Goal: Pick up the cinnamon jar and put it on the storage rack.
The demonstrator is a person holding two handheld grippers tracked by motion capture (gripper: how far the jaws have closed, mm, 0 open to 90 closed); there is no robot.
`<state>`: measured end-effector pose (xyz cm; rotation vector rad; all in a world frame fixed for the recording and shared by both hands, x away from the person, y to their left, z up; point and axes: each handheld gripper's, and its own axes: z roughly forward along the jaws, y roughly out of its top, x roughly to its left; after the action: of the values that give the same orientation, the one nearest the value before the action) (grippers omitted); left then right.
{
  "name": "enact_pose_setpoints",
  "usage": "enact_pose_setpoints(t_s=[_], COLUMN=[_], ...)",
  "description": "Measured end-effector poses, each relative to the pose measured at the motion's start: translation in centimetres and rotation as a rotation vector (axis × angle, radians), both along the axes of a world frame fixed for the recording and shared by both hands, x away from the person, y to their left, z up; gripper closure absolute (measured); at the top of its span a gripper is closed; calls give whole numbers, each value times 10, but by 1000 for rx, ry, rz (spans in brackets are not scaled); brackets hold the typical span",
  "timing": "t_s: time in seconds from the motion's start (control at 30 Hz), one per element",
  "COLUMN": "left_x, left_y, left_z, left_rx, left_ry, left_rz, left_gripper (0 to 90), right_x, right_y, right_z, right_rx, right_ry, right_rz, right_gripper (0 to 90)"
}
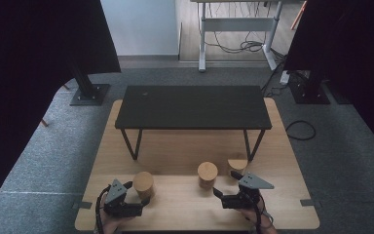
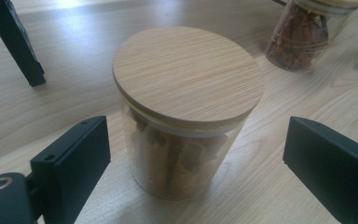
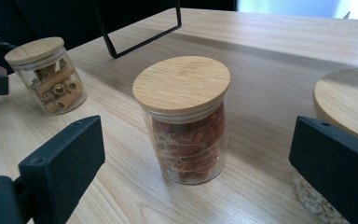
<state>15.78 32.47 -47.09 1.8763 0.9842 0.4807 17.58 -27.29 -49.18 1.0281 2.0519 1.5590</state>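
Black left gripper [image 1: 143, 194], grey three-cornered plates, black trailing cables

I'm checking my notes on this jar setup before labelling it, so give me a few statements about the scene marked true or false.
1. The left gripper has open jaws, with the glass jar of cinnamon sticks with a round wooden lid between them, untouched. True.
2. The glass jar of reddish dried pieces with a wooden lid has its lid off. False: the lid sits on it.
3. The right gripper is clamped on a jar. False: its jaws stand open, apart from the reddish jar.
4. Three wooden-lidded jars stand on the light wooden tabletop, in front of the small black table with thin metal legs. True.
5. All jars lie on their sides. False: they stand upright.
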Motion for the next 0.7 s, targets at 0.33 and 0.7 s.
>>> enact_pose_setpoints(t_s=[0.33,0.7], left_x=[-2,-1], left_y=[5,2], left_z=[1,0], left_rx=[2,16], left_ry=[-5,11], left_rz=[3,-1], left_gripper=[67,60], right_x=[2,2], right_y=[2,4], right_z=[1,2], right_rx=[-21,-30], right_ry=[-1,-4], right_rz=[-1,-18], right_gripper=[26,25])
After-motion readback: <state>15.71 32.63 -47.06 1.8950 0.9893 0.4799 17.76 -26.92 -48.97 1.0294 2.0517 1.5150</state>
